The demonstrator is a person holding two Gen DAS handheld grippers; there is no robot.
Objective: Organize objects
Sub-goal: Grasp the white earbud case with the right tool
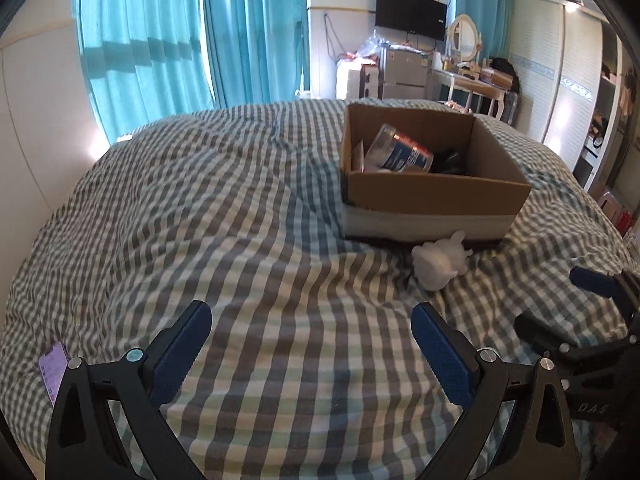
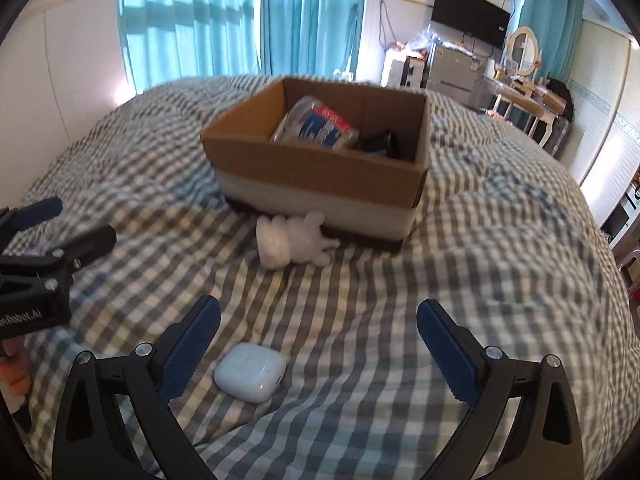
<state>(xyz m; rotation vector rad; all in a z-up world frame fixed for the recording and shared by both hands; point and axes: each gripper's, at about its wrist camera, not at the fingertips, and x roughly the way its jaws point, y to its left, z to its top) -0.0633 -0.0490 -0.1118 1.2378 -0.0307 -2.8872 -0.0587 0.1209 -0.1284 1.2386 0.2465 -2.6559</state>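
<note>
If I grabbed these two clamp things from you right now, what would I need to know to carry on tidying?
Left gripper: open, holding nothing, over bare bedspread.
Right gripper: open, holding nothing, just above the white earbud case on the bedspread.
Cardboard box: on the bed, already holding a labelled jar and something dark beside it.
Still out: the earbud case and the white plush toy lying against the box's front.
Probably next: close the right gripper on the case and box it, then the toy.

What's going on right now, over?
Both grippers open, holding nothing: left gripper, right gripper. White earbud case between right fingers, white plush toy against cardboard box. Nothing in the way.
</note>
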